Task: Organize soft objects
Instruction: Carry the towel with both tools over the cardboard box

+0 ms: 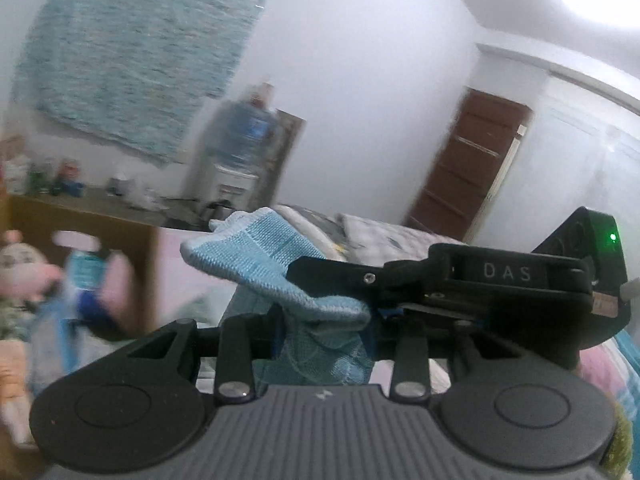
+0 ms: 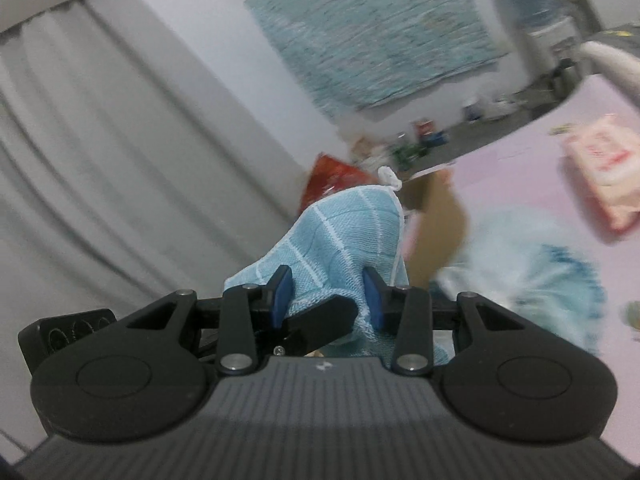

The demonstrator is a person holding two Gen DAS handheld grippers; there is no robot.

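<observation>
A light blue checked cloth [image 1: 256, 256] hangs in the air between both grippers. In the left wrist view my left gripper [image 1: 324, 320] is shut on its lower folds, and the right gripper [image 1: 460, 280] comes in from the right and crosses in front. In the right wrist view the cloth [image 2: 336, 232] rises between the blue pads [image 2: 282, 292] of my right gripper [image 2: 326, 300]. The jaws stand apart with cloth bunched between them, and the left gripper's finger [image 2: 320, 316] pokes in from below. A white loop [image 2: 389, 176] sits at the cloth's top corner.
A pink surface [image 2: 520, 168] holds a pink-white packet [image 2: 604, 172] and a fluffy blue-white item [image 2: 552, 280]. A stuffed toy [image 1: 24, 268] sits at the left. A wooden counter [image 1: 100, 204] with bottles, a water dispenser [image 1: 240, 152], a brown door [image 1: 468, 168] and a grey curtain [image 2: 100, 140] stand behind.
</observation>
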